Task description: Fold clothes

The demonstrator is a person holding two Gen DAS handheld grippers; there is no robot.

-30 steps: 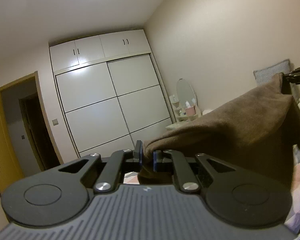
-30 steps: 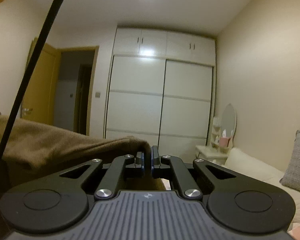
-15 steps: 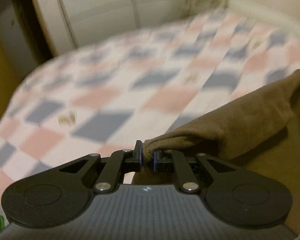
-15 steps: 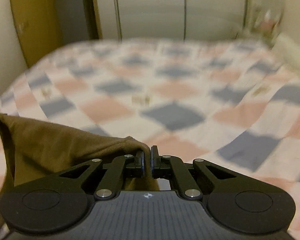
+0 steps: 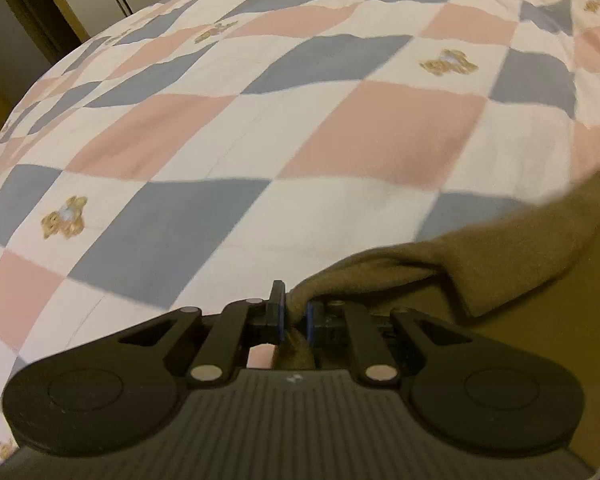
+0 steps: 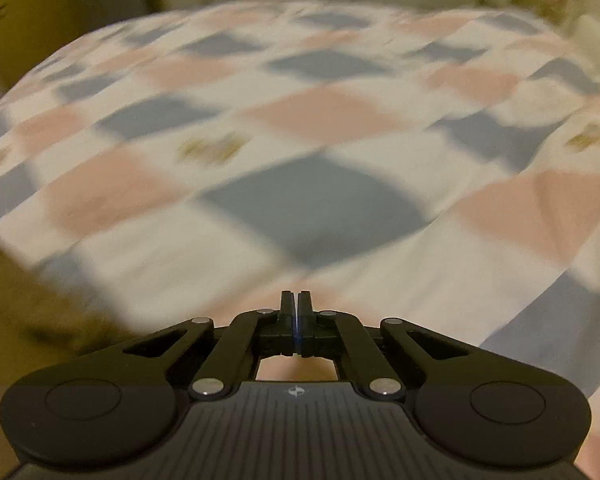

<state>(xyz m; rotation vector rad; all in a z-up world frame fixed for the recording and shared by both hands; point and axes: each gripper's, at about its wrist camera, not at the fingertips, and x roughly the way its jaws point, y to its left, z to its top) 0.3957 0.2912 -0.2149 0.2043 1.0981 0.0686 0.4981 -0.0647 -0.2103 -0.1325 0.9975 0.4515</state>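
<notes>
Once I swung both tools down over the checked pink-and-grey quilted bed, left tool stayed clamped on the brown fleece garment; right tool had closed empty, corner dropped.

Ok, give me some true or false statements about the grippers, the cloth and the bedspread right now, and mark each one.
1. The left gripper is shut on the brown cloth. True.
2. The right gripper is wide open. False: its fingers are together, and no cloth shows between them.
3. The bedspread is checked in pink, blue and white. True.
4. The bedspread is printed with flowers. False: the small prints are teddy bears.
</notes>
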